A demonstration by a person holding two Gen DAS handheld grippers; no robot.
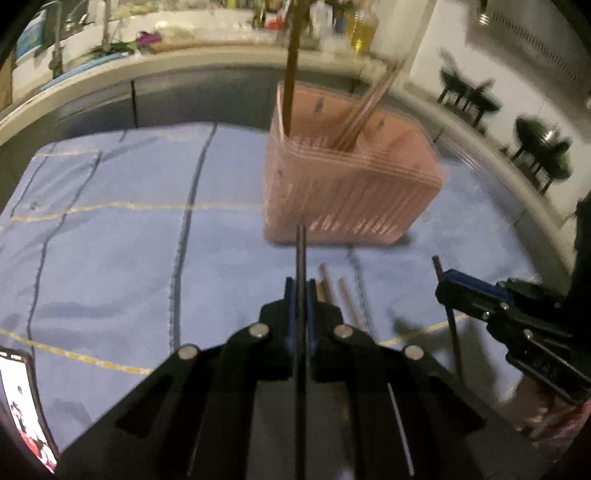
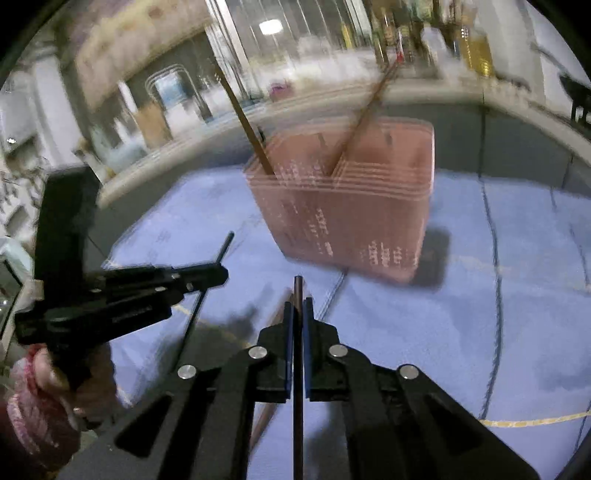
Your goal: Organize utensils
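Note:
A pink ribbed utensil holder [image 1: 351, 184] stands on the blue cloth, with brown chopsticks [image 1: 291, 74] leaning in it; it also shows in the right wrist view [image 2: 351, 214]. My left gripper [image 1: 301, 284] is shut on a dark chopstick [image 1: 301, 251] pointing at the holder. My right gripper [image 2: 297, 306] is shut on another dark chopstick [image 2: 297, 291]. Each gripper shows in the other's view, the right [image 1: 445, 282] and the left [image 2: 221, 275], each holding its stick. A few brown chopsticks [image 1: 345, 299] lie on the cloth below the left gripper.
The blue cloth [image 1: 129, 240] with dark and yellow lines covers the table. A phone [image 1: 22, 406] lies at the lower left. A counter with bottles [image 1: 362, 29] runs behind. Stove racks [image 1: 539, 147] stand at the right. Both views are motion-blurred.

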